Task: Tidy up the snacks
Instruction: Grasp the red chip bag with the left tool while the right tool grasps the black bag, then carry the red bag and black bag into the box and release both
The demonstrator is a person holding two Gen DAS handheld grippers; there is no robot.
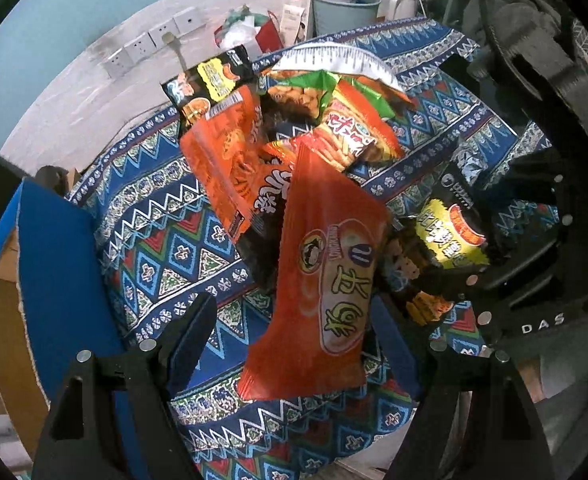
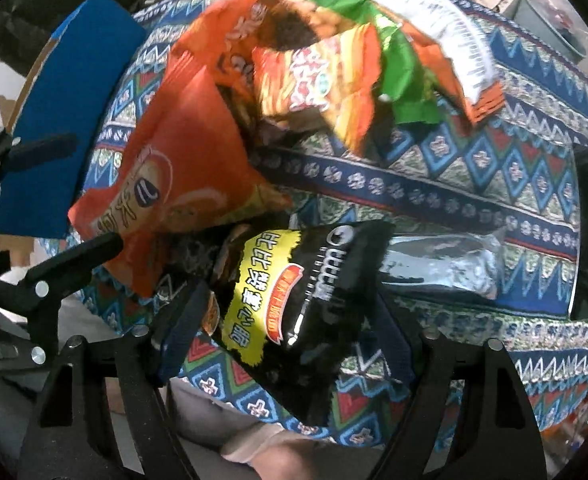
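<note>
A: Left wrist view. The left gripper (image 1: 290,344) points steeply down over a table covered in a blue patterned cloth with zigzag and diamond bands (image 1: 166,240). Jaws stand wide. A long orange foil snack packet with a round cartoon logo (image 1: 325,280) lies between the two fingers, its lower end nearest the camera. Pads don't look pressed on it; gaps show on both sides.

B: Noted. Right wrist view: the right gripper (image 2: 290,332) also points down, jaws well apart. A black crinkled snack bag with a yellow label panel (image 2: 294,312) sits between its fingers. The left finger (image 2: 182,328) is just beside the bag's edge. Whether either pad actually touches it, I can't tell; the bag's lower end hides the fingertips.

A: The rest of the snacks?

B: Heaped further up the cloth. An orange bag with dark printed characters (image 1: 230,152) leans against the long orange packet. Behind it, a small orange-and-yellow packet showing stick snacks (image 2: 317,80), a green-edged bag (image 2: 401,68) and an orange bag with a white ruled strip on top (image 2: 445,36). Another black bag with a yellow label (image 1: 210,80) stands at the back of the heap.

A: Anything apart from the heap?

B: A silver foil packet (image 2: 445,268) lies flat on the cloth, just right of the black bag. A blue cardboard flap (image 1: 58,272) stands at the cloth's left edge.
</note>
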